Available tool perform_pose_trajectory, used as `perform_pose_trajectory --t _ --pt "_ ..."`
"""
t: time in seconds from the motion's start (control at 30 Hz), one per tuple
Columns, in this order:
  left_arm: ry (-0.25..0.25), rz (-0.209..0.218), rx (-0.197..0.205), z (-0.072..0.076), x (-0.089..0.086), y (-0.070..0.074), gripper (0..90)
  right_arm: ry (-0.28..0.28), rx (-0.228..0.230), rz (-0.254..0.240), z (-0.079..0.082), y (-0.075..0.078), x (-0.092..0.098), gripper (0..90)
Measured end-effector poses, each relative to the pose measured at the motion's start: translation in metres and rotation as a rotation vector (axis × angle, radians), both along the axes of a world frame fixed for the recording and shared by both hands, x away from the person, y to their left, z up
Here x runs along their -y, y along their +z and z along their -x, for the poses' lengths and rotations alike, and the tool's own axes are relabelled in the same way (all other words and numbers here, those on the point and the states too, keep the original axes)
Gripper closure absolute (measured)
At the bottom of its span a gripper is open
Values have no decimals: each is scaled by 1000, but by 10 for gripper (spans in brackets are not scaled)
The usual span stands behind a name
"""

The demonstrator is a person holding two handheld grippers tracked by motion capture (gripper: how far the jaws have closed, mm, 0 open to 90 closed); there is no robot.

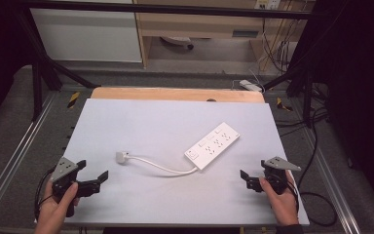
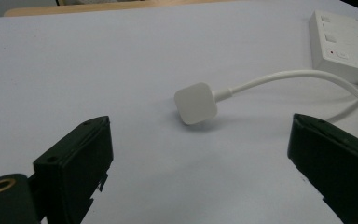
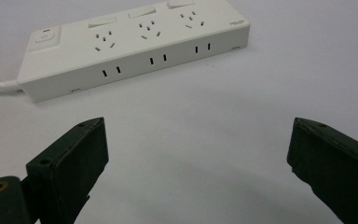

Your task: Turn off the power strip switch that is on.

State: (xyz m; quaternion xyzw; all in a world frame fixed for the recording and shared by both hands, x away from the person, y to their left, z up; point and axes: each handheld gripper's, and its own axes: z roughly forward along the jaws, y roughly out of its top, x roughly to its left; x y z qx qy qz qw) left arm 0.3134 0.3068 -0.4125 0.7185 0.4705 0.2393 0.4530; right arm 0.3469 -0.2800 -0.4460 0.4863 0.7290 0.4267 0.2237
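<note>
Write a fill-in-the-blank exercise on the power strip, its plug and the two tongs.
1. The white power strip lies on the ____ board.
2. Its plug lies nearest the ____ tongs.
3. Both the left and the right tongs have their jaws ____, with nothing between them.
4. In the right gripper view, the strip's top shows ____ rocker switches beside its sockets.

Missing words: white; left; open; three

Power strip (image 2: pixel 342 44) far end cut off by right edge.
</note>
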Motion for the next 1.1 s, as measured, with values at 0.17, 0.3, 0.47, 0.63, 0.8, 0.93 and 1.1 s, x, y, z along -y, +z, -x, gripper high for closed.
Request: perform_pose_trajectory --t 0.17,0.3,0.47,0.63,0.8,0.93,1.1 --pt "2 9 0 0 0 0 65 5 16 -10 1 2 2 56" --pt "1 14 0 0 0 0 66 8 35 -11 2 5 1 57" --pt "-4 11 -1 0 0 0 66 4 57 -16 2 7 2 57" --pt "-2 8 0 0 0 0 66 3 86 -35 1 10 3 53" --pt "-4 5 -2 0 1 -1 66 2 98 -43 0 13 3 49" --pt "-2 5 -4 0 1 -1 65 3 116 -53 -1 17 2 48" --pt "-3 3 -6 0 1 -1 66 10 121 -63 -3 20 0 43"
